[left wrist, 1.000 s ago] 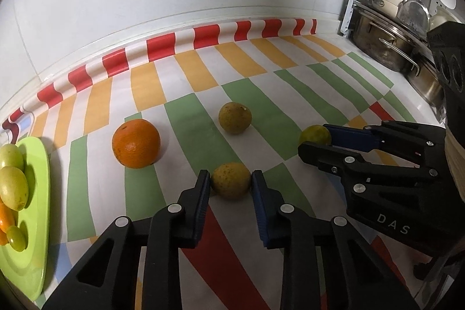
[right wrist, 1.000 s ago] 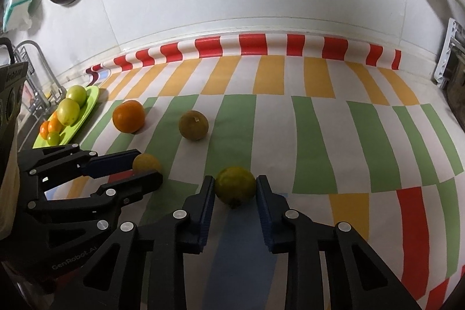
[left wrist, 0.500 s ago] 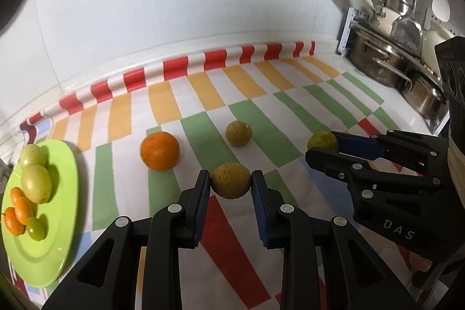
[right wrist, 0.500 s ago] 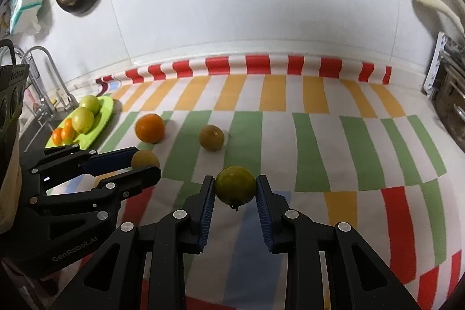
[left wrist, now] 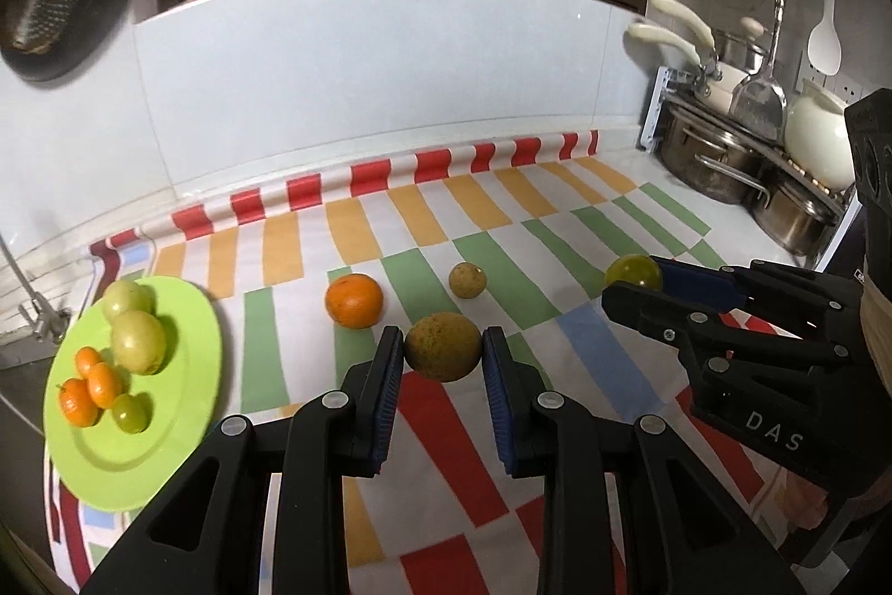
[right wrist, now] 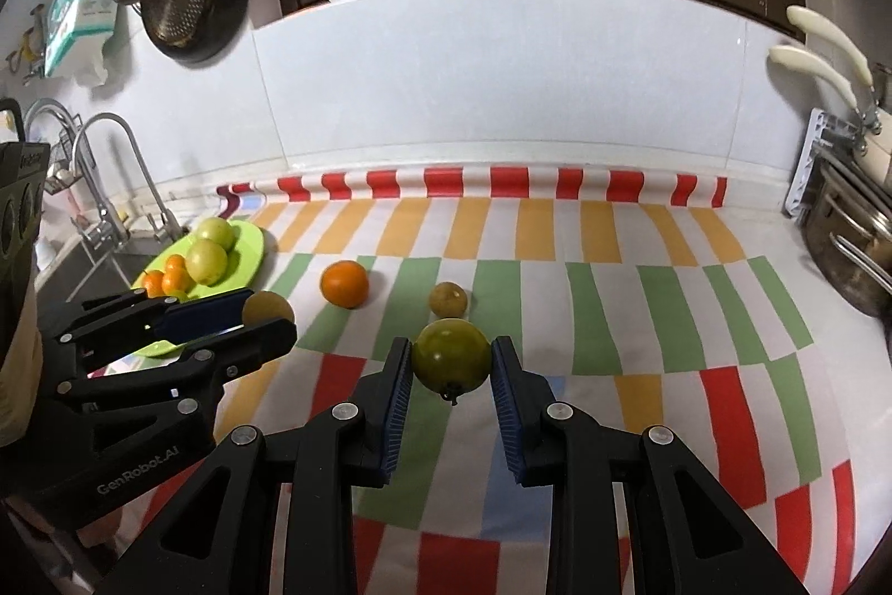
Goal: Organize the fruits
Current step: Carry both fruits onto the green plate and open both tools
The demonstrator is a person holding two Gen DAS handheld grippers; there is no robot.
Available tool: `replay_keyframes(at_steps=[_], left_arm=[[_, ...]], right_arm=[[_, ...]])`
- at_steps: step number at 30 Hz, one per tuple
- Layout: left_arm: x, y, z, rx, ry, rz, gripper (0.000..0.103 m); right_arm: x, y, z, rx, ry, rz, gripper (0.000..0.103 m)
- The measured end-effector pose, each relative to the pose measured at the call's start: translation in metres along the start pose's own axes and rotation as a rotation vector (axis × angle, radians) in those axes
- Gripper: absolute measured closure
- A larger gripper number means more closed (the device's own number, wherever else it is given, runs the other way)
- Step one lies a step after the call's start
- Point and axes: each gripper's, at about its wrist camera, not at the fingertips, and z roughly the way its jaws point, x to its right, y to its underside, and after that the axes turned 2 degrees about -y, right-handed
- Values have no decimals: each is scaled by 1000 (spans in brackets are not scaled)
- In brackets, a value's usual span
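Observation:
My left gripper [left wrist: 442, 354] is shut on a brownish-yellow round fruit [left wrist: 442, 345] and holds it above the striped cloth. My right gripper [right wrist: 451, 364] is shut on a green round fruit [right wrist: 451, 354] with a stem at its bottom, also lifted; it shows in the left wrist view [left wrist: 634, 272] too. An orange [left wrist: 354, 300] and a small brown fruit [left wrist: 467, 280] lie on the cloth ahead. A green plate [left wrist: 167, 433] at the left holds two pale green fruits, small oranges and a small green fruit.
Steel pots [left wrist: 708, 154] and a white jug [left wrist: 817, 138] stand at the right. A sink with a faucet [right wrist: 106, 182] lies left of the plate. The white tiled wall [left wrist: 362, 65] backs the counter, with a strainer and a bottle above.
Both grippers have risen and pulled back with their fruits held, so the counter looks farther away. The plate and the pots have come more into view.

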Motion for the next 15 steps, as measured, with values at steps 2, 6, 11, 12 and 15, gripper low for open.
replay_keyframes(at_steps=[2,6,11,12,15], left_arm=[[-2,2,-10,11,-7,-2,74],[-6,7,-29,36,-17,-5,74],[-13,11,-53,75,-36,-9,74],[-15,11,-57,83,-38,-12,74],[-22,13,-72,105,-51,-17,74]], right_arm=[[-5,0,-6,10,1,-3,73],[-16,0,-19,27,-3,-13,73],[-31,0,-32,48,-14,-28,73],[-35,0,-35,53,-17,-31,73],[-47,-1,-41,69,-29,-38,73]])
